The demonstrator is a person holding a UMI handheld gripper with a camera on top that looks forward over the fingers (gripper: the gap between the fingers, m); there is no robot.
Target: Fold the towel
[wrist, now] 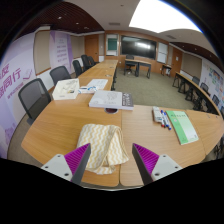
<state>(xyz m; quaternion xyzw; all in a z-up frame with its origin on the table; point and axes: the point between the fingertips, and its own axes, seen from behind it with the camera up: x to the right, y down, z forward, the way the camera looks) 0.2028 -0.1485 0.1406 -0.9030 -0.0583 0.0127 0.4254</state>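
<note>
Gripper (113,163) fingers spread wide, pinching nothing. Just ahead, slightly left of the gap: crumpled striped towel (101,145) lying on wooden table (60,130). Beyond: stacked papers (106,99), green folder (183,126), chairs (35,97).

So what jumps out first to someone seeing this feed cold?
The striped towel, lying crumpled on the wooden table just ahead of the open gripper. Beyond it sits a stack of papers, and off to the right a green folder with pens beside it.
</note>
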